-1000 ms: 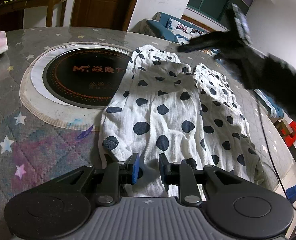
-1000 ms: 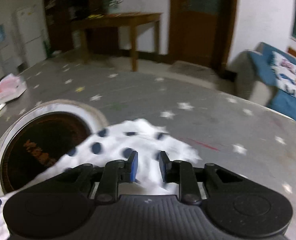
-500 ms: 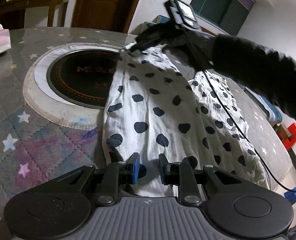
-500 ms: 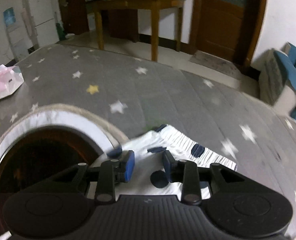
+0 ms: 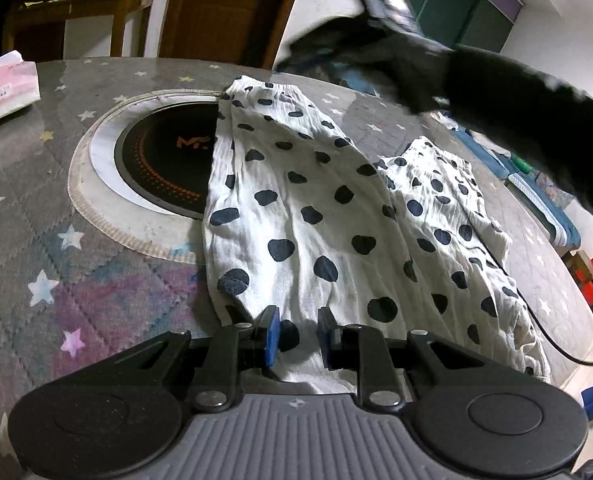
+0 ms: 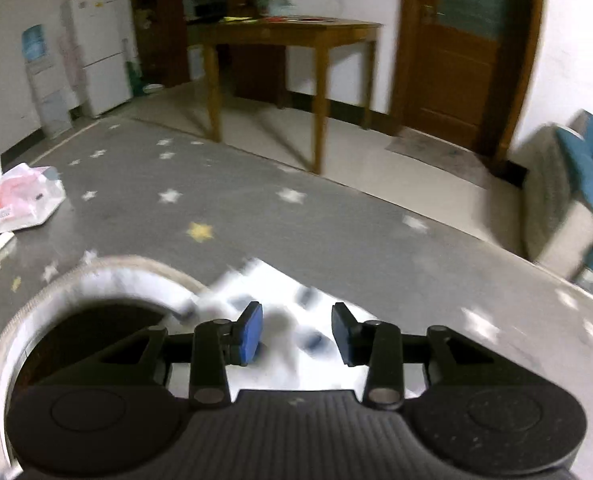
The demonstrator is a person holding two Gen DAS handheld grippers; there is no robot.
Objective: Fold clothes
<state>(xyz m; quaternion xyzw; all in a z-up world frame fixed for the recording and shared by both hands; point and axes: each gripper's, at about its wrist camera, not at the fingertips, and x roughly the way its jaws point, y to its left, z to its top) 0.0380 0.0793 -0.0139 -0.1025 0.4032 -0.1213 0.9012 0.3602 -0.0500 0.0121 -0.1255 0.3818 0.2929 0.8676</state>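
Blue-padded left gripper (image 5: pixel 298 334) pinches the near hem of the spotted white garment (image 5: pixel 316 216), which lies spread across the grey starred table (image 5: pixel 56 264). Right gripper (image 6: pixel 296 334) has just been opening, empty above the garment's far edge.

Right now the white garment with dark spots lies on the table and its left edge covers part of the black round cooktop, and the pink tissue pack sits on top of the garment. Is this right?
Not quite. The left wrist view shows the pink tissue pack on the star-patterned table, far left, apart from the spotted garment. The rest holds: the garment's left edge overlaps the black round cooktop.
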